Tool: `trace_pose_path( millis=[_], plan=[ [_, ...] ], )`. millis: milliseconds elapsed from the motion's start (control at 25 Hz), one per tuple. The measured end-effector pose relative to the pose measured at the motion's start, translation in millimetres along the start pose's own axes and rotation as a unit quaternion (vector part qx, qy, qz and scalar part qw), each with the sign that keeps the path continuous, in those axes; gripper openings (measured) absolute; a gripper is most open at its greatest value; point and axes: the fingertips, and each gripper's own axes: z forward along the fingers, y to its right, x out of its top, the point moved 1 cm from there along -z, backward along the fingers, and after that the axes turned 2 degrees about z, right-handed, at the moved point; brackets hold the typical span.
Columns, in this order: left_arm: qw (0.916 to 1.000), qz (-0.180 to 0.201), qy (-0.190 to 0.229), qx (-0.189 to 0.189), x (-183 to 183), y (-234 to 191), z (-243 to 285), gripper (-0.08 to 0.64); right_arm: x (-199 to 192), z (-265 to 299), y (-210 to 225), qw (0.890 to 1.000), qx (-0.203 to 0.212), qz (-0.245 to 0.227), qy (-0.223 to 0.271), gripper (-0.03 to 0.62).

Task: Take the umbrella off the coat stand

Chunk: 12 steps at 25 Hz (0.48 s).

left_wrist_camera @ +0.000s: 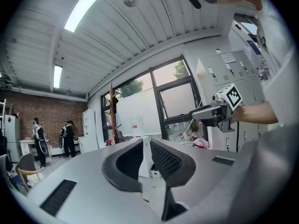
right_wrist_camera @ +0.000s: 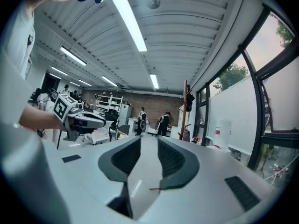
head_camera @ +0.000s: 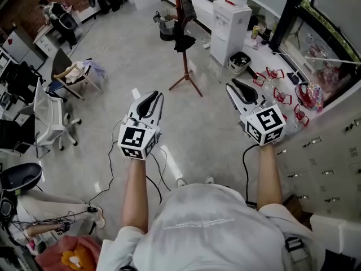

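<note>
1. The left gripper (left_wrist_camera: 145,148) has its jaws almost together. Only a thin slit shows between them, and nothing sits in it.
2. The right gripper (right_wrist_camera: 149,148) has its jaws a little further apart, with a narrow gap that is also empty.
3. Both grippers are held out about level over the grey floor (head_camera: 135,49), side by side and clear of each other.
4. The umbrella (head_camera: 183,31) is a dark bundle hanging high on the coat stand (head_camera: 179,61), a red-brown pole on spread legs.
5. The stand is on the floor ahead of the grippers, well apart from both. In the head view it sits above the space between them.
6. In the left gripper view the stand and its dark bundle rise to the left of the jaw slit. In the right gripper view they rise to the right of the gap. Neither pair of jaws lines up with the umbrella.
7. A white water dispenser (head_camera: 230,27) stands near the coat stand on its right.
8. A white office chair (head_camera: 51,120) stands well off to the left.
</note>
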Motion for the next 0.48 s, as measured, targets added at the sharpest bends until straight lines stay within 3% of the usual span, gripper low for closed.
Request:
trace_pose_path(
  millis=[40,240,480],
  plan=[
    [1.0,-0.001,0.001,-0.001,1,0,1,0.075,0,1,0,1.0,0.006,0.004,-0.002,0.151],
    [0.9999,0.002,-0.01,0.006,-4,1,9,0.187,2,3,-2,1.0,0.025,-0.003,0.003,0.205],
    [0.9997,0.005,-0.021,0.007,-11,6,14,0.187,-8,5,13,1.0,0.016,0.001,0.0,0.196]
  ],
)
